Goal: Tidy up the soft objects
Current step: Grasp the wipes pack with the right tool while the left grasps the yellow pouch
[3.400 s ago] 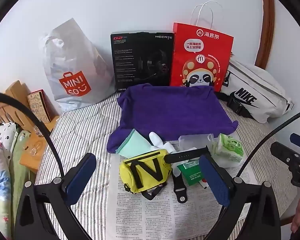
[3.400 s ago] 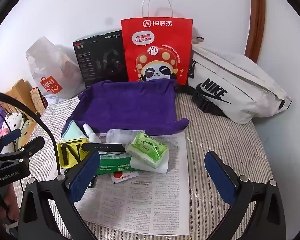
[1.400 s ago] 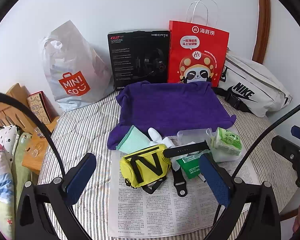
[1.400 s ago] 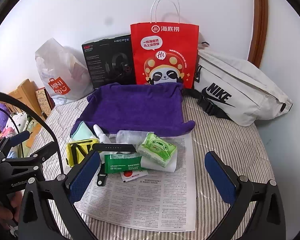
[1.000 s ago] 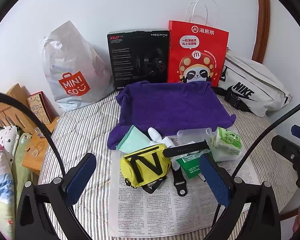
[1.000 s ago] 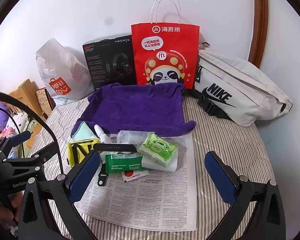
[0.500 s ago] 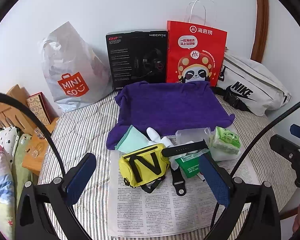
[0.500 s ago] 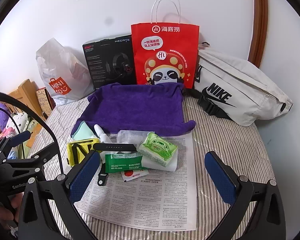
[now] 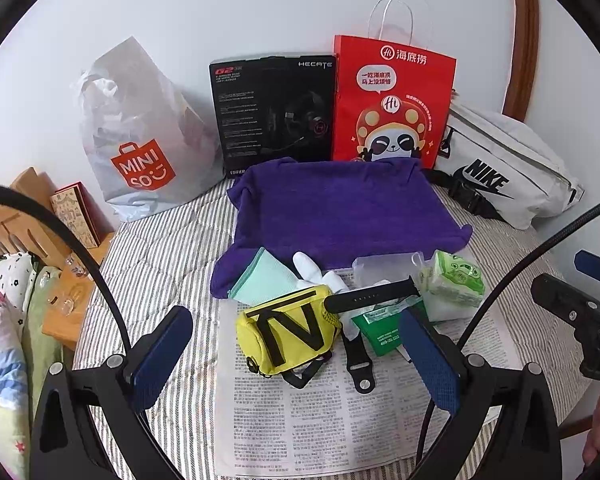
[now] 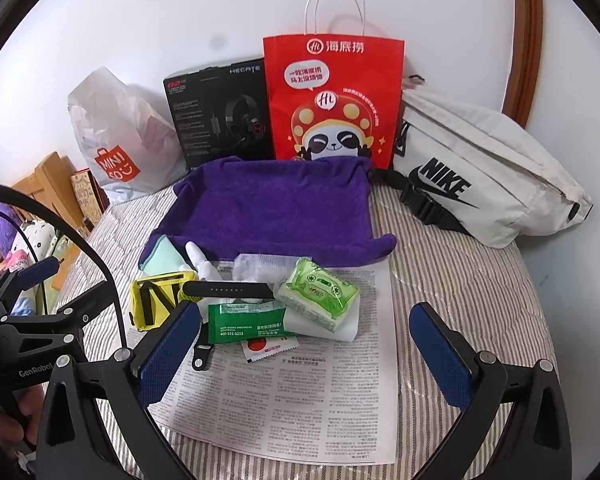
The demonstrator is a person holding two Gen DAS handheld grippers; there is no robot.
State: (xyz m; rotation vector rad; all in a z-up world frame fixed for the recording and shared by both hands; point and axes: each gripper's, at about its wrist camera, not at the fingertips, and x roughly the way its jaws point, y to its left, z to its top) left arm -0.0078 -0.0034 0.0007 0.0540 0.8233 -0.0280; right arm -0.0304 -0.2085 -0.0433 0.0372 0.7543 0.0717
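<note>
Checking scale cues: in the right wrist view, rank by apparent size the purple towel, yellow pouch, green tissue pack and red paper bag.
1. purple towel
2. red paper bag, farther back
3. green tissue pack and yellow pouch: alike, the pouch partly hidden

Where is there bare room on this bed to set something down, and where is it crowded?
Free: the purple towel, bare in front of the red bag; the near half of the newspaper; the striped cover between newspaper and white bag. Crowded: the newspaper's far edge, with yellow pouch, green packets and black strap.
</note>
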